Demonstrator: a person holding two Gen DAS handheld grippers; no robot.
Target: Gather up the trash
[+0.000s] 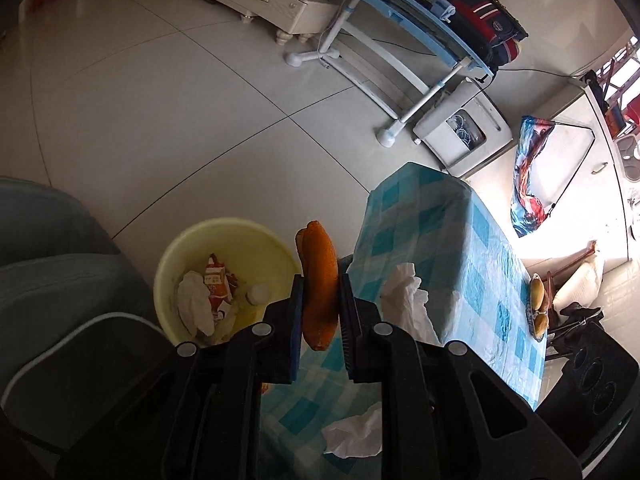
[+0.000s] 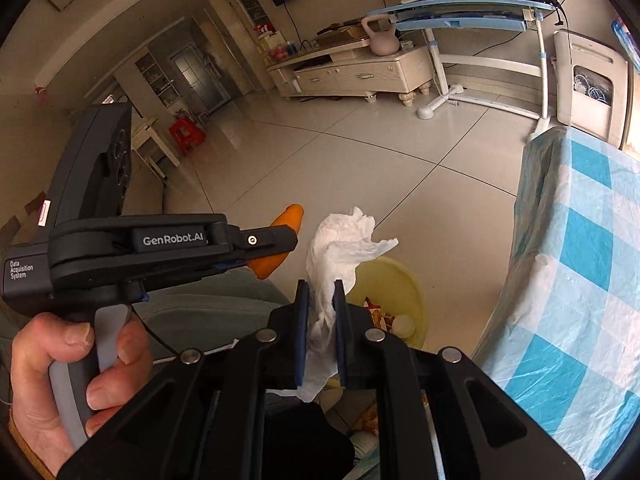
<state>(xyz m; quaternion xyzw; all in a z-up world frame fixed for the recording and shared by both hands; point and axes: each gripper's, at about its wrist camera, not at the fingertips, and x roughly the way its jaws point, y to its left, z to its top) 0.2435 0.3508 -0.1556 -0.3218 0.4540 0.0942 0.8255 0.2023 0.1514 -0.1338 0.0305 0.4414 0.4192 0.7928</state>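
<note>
Trash already lies in the round yellow plastic bin [image 1: 224, 240], the left hand-held gripper [image 1: 319, 300] pinches an orange peel, the right hand-held gripper [image 2: 320, 312] pinches crumpled white tissue near the bin, and more white tissues [image 1: 404, 300] remain on the blue-checked table [image 1: 460, 232].

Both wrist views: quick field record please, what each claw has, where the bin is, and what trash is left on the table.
left claw: shut on orange peel
right claw: shut on white tissue
bin: yellow bin on floor beside table, already holding wrappers and tissue
table: crumpled tissues left on checked cloth
</note>
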